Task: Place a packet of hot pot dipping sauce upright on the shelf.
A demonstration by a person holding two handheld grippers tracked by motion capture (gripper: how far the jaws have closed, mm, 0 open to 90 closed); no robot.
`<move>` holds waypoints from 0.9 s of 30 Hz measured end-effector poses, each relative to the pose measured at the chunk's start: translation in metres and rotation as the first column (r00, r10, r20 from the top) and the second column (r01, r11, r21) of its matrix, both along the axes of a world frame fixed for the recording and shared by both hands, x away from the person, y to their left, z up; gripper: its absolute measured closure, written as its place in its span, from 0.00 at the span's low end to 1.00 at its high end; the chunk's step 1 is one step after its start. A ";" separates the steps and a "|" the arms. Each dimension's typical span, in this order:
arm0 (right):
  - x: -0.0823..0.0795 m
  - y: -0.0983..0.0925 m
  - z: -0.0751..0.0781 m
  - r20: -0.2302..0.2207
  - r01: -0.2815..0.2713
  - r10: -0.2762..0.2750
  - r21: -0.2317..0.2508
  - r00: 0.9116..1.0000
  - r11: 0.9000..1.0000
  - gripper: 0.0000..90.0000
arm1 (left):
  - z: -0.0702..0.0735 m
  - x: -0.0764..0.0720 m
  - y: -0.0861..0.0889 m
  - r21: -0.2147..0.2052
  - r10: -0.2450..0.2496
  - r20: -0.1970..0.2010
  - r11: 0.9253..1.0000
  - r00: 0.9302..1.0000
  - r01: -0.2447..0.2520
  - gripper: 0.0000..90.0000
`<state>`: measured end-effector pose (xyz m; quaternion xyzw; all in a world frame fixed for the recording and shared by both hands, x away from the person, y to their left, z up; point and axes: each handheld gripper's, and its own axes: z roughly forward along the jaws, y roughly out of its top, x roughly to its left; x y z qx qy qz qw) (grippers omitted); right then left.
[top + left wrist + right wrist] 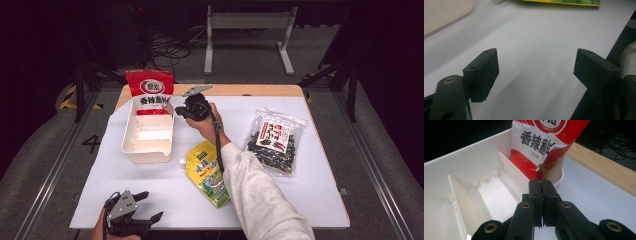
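Pinching red bag [541, 147] edge | right tool [540, 182] | bin [464, 170] rim

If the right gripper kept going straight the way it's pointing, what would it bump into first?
Probably the red snack bag standing in the far end of the white bin. The shut right gripper points at the bag's lower edge, very near it; whether they already touch is unclear.

Red bag [149, 92] blocks bin [131, 131] far compartment; 2 near compartments open; bare table around left claw [149, 205].
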<state>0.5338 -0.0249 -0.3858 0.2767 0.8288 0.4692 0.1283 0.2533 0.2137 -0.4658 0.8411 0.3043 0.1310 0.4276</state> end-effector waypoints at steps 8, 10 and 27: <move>-0.038 -0.046 0.009 0.032 -0.013 0.013 -0.017 0.999 1.000 0.96 | -0.001 0.008 -0.011 0.002 -0.022 -0.015 1.000 1.000 0.022 0.24; -0.049 -0.059 0.010 0.052 -0.017 0.019 -0.032 0.998 0.999 0.96 | -0.001 0.010 -0.015 0.009 -0.026 -0.014 1.000 1.000 0.026 0.24; -0.148 -0.151 -0.005 0.056 -0.080 0.085 -0.073 0.995 0.994 0.95 | -0.001 0.030 -0.037 0.012 -0.050 -0.056 0.999 0.997 0.050 0.23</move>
